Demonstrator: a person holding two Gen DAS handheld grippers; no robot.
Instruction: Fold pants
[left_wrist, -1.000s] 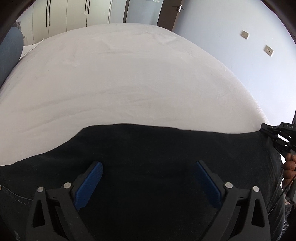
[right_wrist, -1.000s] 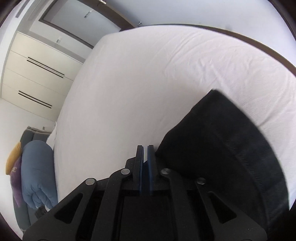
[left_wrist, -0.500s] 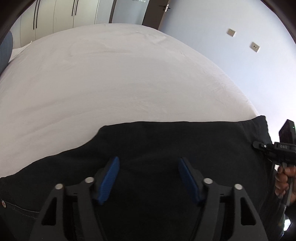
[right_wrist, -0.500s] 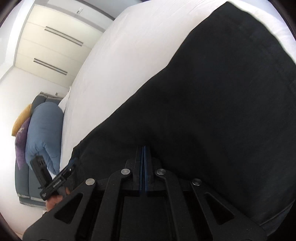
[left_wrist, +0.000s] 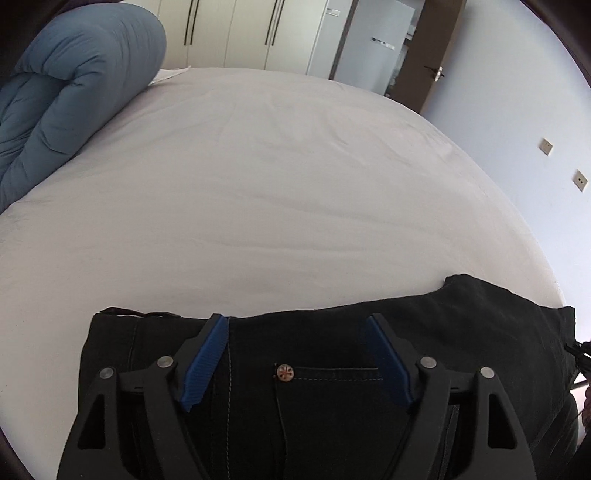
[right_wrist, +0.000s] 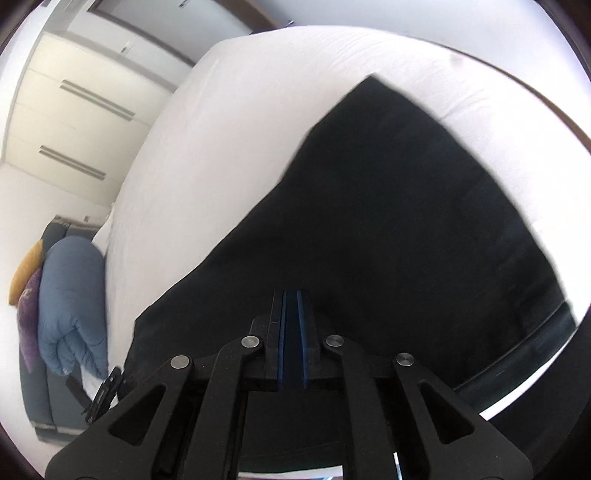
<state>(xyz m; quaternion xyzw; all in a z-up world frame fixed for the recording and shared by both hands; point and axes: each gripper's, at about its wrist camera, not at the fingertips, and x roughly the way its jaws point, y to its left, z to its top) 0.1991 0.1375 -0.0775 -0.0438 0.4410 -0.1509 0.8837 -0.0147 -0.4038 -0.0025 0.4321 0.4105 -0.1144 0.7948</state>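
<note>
Black pants (left_wrist: 332, 373) lie on the white bed (left_wrist: 258, 177) at its near edge, the waist end with a metal button (left_wrist: 285, 372) and pocket seam under my left gripper. My left gripper (left_wrist: 297, 334) is open, its blue pads spread over the waist, holding nothing. In the right wrist view the pants (right_wrist: 406, 221) spread as a wide black sheet across the bed (right_wrist: 240, 129). My right gripper (right_wrist: 293, 299) has its blue pads nearly together over the black cloth; whether cloth is pinched between them is unclear.
A rolled blue duvet (left_wrist: 66, 99) lies at the bed's far left; it also shows in the right wrist view (right_wrist: 70, 306) beside a yellow and a purple cushion. Wardrobe doors (left_wrist: 240, 33) and a door stand behind the bed. A wall (left_wrist: 517, 110) runs along the right side.
My left gripper has moved left to the waist end and opened wider; the button now shows. The right gripper has pulled back and stays closed; the pants look shorter across the bed.
</note>
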